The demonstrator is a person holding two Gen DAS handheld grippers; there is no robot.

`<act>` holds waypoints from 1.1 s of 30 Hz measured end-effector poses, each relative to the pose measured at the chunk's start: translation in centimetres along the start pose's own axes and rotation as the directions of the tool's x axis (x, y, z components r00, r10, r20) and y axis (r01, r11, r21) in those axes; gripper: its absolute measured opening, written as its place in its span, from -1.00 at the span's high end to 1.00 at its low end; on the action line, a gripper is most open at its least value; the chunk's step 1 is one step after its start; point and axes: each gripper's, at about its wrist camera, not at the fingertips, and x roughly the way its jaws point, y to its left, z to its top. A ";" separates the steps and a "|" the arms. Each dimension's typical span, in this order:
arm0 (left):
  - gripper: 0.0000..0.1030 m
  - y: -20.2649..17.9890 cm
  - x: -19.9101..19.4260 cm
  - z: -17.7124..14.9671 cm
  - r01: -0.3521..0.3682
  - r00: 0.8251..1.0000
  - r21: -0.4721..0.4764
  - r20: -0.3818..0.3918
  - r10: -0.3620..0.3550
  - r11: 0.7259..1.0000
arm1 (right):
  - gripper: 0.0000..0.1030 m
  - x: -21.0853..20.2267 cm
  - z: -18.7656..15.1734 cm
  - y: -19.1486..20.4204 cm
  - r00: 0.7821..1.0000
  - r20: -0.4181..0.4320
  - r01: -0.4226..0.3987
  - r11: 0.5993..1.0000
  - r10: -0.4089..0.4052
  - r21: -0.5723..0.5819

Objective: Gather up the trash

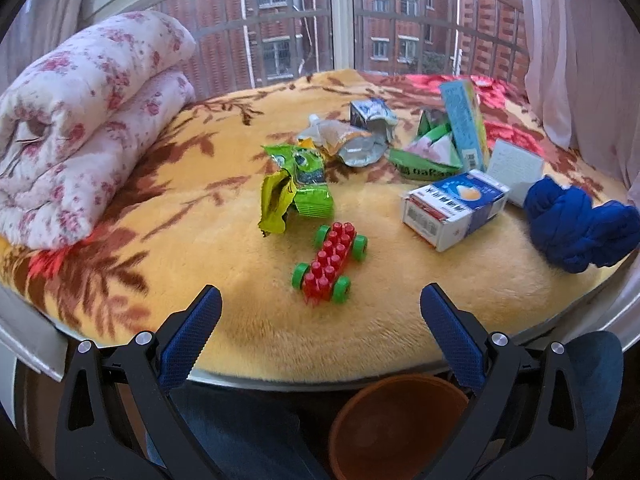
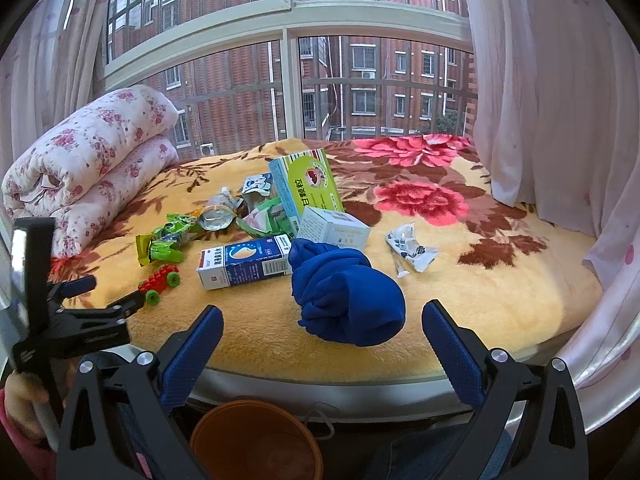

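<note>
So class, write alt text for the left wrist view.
Open left tongs hover over a yellow floral blanket strewn with trash: a green wrapper, a silver pouch and a blue-white carton, beside a red toy car. An orange bin sits below.

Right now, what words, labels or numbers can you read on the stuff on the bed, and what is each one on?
"甘颗粒": on the upright green box; a character before it is hidden.
Green pack: Latin letters along its edge, too blurred to read.
Blue and white box: Chinese text and barcode, too small.
White box: fine print, unreadable.
White wrapper: dark print, blurred.
</note>
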 end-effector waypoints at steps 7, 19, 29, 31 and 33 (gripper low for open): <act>-0.44 0.4 3.4 1.0 0.053 0.998 0.029 -0.044 -0.051 0.998 | -0.91 -0.5 -0.1 0.2 1.000 0.006 0.004 1.000 -0.004 -0.006; 0.22 1.1 5.0 0.7 0.108 0.989 0.018 -0.106 -0.106 0.994 | -0.91 -1.0 -0.3 0.6 1.000 0.015 -0.017 1.000 0.018 -0.013; 0.22 2.6 2.1 0.8 0.080 0.997 0.000 -0.022 -0.080 0.997 | -0.91 0.0 0.0 1.8 0.993 -0.029 -0.112 0.994 0.112 0.001; 0.23 3.1 1.3 0.7 0.070 0.998 -0.003 0.000 -0.070 0.998 | -0.91 0.7 0.4 2.5 0.984 -0.051 -0.173 0.985 0.173 0.019; 0.22 3.5 0.6 0.7 0.068 0.998 -0.010 0.013 -0.068 0.998 | -0.91 2.0 1.2 3.4 0.963 -0.092 -0.247 0.967 0.252 0.057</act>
